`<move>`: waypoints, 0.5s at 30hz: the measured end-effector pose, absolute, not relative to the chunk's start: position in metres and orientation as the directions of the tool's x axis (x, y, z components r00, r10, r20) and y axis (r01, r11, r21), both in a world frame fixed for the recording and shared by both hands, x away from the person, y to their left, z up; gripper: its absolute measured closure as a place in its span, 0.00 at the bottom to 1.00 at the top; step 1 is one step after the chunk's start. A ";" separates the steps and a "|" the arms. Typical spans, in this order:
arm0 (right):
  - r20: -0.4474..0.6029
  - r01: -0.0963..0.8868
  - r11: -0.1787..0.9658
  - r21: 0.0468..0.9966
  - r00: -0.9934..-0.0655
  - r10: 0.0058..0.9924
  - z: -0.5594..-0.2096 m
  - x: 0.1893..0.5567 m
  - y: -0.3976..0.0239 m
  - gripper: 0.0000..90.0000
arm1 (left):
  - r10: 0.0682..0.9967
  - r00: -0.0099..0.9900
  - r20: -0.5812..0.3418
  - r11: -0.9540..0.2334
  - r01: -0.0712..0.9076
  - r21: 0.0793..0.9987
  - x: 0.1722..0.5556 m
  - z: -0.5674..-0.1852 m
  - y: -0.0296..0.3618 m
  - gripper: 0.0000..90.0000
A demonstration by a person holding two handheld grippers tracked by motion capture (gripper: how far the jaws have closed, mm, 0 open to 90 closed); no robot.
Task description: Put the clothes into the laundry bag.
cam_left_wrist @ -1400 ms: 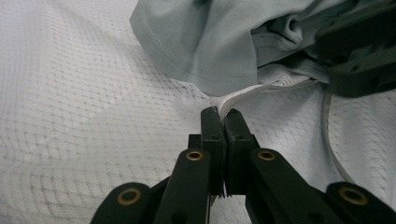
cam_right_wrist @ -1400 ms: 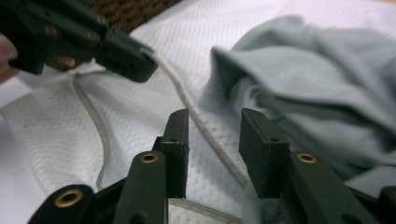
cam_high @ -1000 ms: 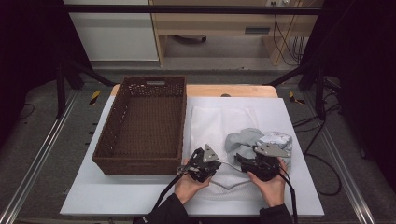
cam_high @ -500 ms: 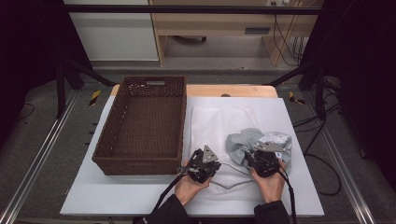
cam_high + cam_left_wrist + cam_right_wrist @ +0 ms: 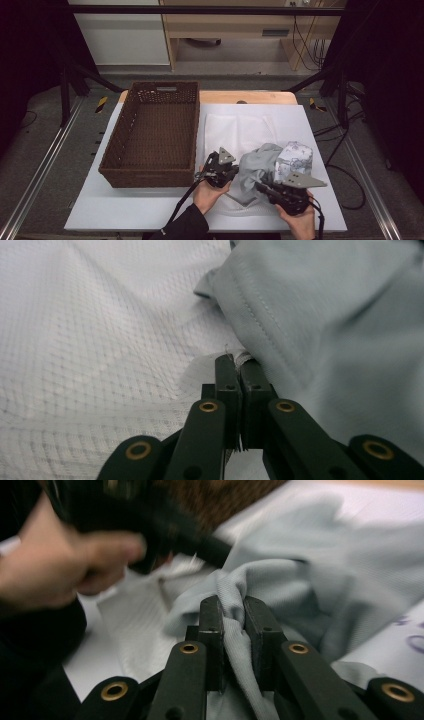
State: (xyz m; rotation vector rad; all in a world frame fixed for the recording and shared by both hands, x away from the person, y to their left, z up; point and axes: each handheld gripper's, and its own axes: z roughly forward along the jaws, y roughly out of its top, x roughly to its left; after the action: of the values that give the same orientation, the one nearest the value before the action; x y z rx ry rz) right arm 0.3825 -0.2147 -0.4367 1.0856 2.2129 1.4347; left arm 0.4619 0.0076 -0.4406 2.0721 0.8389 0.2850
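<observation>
Right hand-held gripper (image 5: 233,607) pinching grey garment (image 5: 320,570) — left hand-held gripper (image 5: 241,367) clamped on white mesh cloth (image 5: 100,340).

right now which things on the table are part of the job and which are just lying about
In the job:
- grey garment, pinched by both tongs
- left tongs, shut on its hem
- right tongs, just closed on a fold of it

Lying about:
- wicker basket, untouched
- patterned white cloth beside the garment
- white mesh cloth underneath
</observation>
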 end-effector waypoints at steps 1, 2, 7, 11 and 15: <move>0.151 0.444 0.236 0.864 -0.677 0.720 -0.441 0.384 -0.210 0.89 | 0.654 0.749 -0.103 -0.401 0.459 0.793 0.462 -0.439 0.007 0.98; 0.148 0.455 0.255 0.853 -0.679 0.719 -0.446 0.387 -0.204 0.89 | 0.653 0.750 -0.102 -0.397 0.454 0.798 0.462 -0.437 0.005 0.98; 0.093 0.489 0.325 0.810 -0.653 0.751 -0.466 0.402 -0.181 0.88 | 0.644 0.760 -0.083 -0.396 0.424 0.815 0.456 -0.429 0.002 0.98; 0.032 0.525 0.365 0.769 -0.602 0.798 -0.483 0.414 -0.171 0.85 | 0.637 0.768 -0.064 -0.419 0.415 0.808 0.453 -0.434 0.003 0.99; 0.062 0.523 0.355 0.774 -0.622 0.781 -0.480 0.412 -0.172 0.69 | 0.638 0.767 -0.070 -0.416 0.419 0.807 0.454 -0.439 0.009 0.98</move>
State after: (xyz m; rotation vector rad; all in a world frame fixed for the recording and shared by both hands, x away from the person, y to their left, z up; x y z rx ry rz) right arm 0.4116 -0.1719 -0.4796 1.1531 2.3047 1.1392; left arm 0.4537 0.0092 -0.4385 2.0689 0.7901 0.3114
